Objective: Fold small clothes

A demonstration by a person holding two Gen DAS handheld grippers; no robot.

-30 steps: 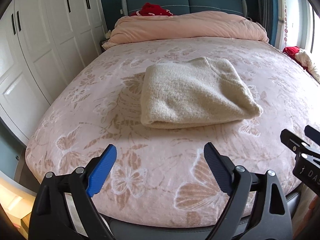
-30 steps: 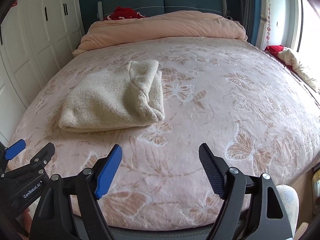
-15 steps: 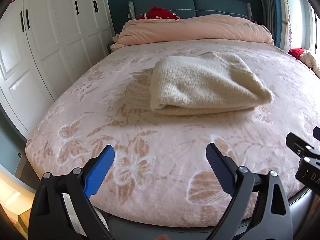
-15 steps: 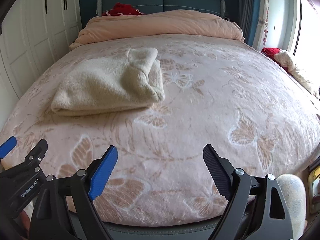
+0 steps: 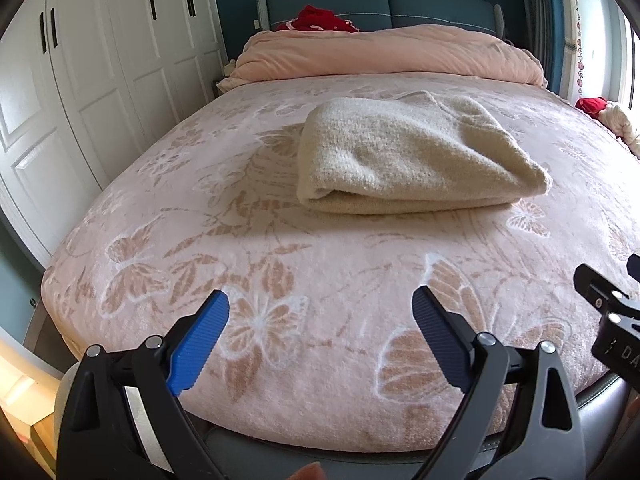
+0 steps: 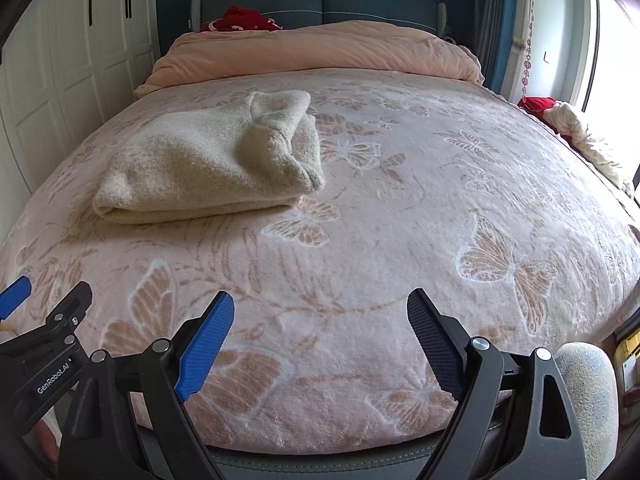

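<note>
A cream knitted garment (image 5: 412,156) lies folded into a thick rectangle on the pink butterfly-print bed (image 5: 280,264). It also shows in the right wrist view (image 6: 208,164), left of centre. My left gripper (image 5: 320,316) is open and empty, low over the bed's near edge, well short of the garment. My right gripper (image 6: 320,316) is open and empty, also at the near edge, to the right of the garment. The right gripper's side shows at the left wrist view's right edge (image 5: 612,320); the left gripper's side shows at the right wrist view's left edge (image 6: 44,340).
A rolled pink duvet (image 5: 384,56) lies across the head of the bed, with a red item (image 5: 320,20) behind it against the blue headboard. White wardrobe doors (image 5: 80,80) stand along the left. Loose cloth (image 6: 580,136) lies at the right by the window.
Both grippers have dropped lower and drawn back toward the bed's near edge, so the garment sits higher in both views. The jaws stay open. The garment has not moved.
</note>
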